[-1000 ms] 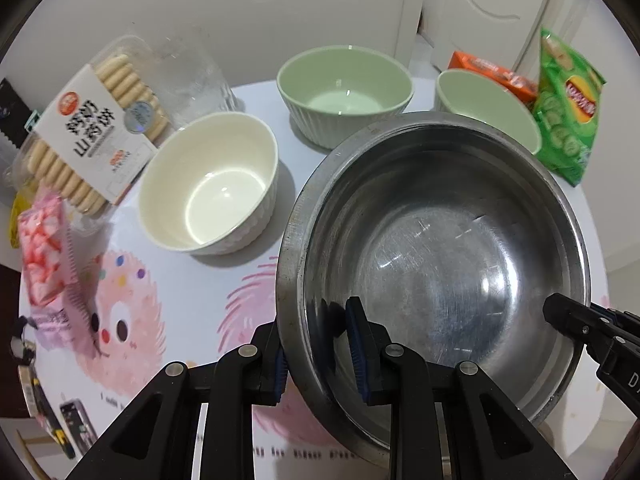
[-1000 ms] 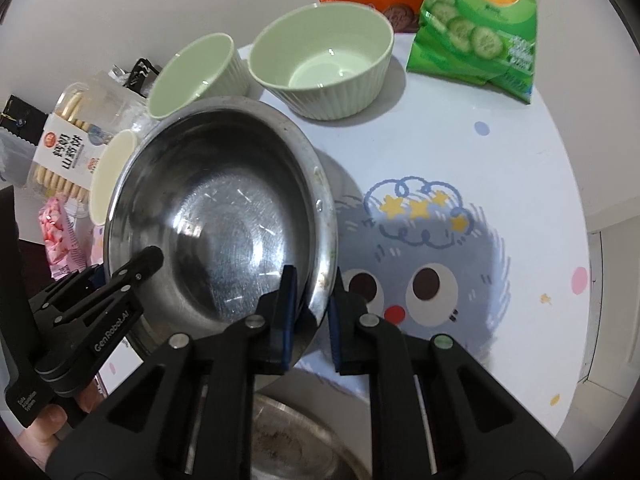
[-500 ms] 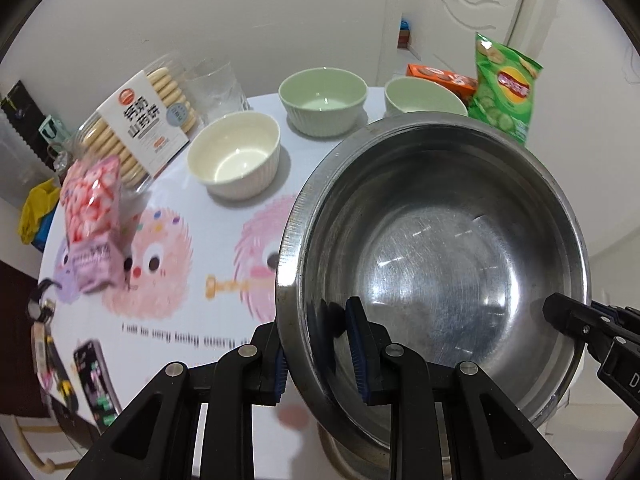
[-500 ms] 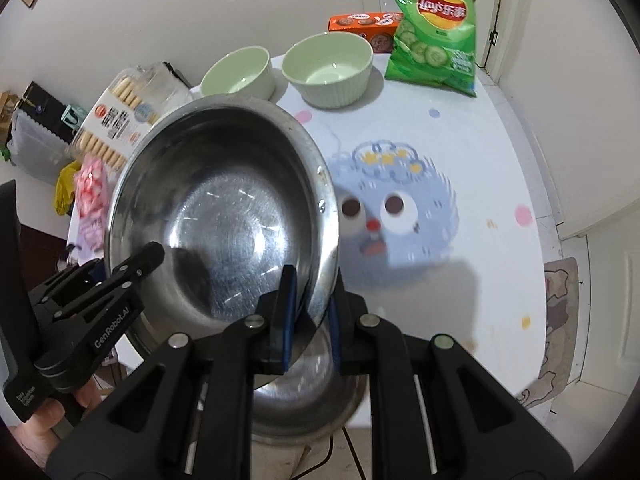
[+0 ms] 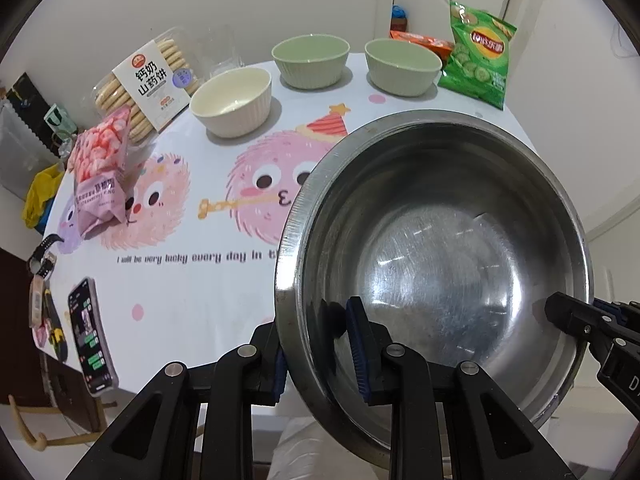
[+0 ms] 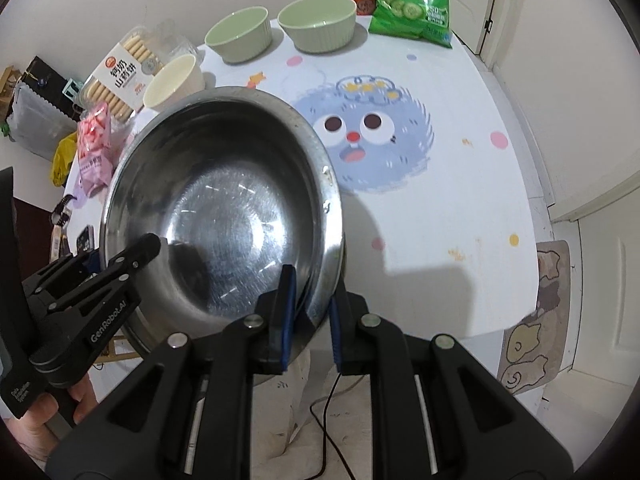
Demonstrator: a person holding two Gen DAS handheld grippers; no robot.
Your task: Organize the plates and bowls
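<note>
Steel bowl (image 5: 440,264) lifted back; three ceramic bowls (image 5: 232,102) remain.

White walls (image 5: 120,12), white door (image 6: 592,272) — patterned floor mat (image 6: 532,320)

Steel bowl (image 5: 440,264): silver-grey, mirror-bright, fine scratches. Two bowls (image 5: 310,60) (image 5: 402,66): pale green, ribbed sides. One bowl (image 5: 232,100): cream, ribbed. Tablecloth (image 5: 192,292): white, pastel dots, pink fuzzy monsters with a red party hat, and a blue-grey fuzzy monster (image 6: 370,140). Crisp bag (image 5: 478,54): bright green, cucumber slices. Sweet packet (image 5: 100,176): pink and lilac. Gripper pads (image 5: 358,344): dark blue on black.
</note>
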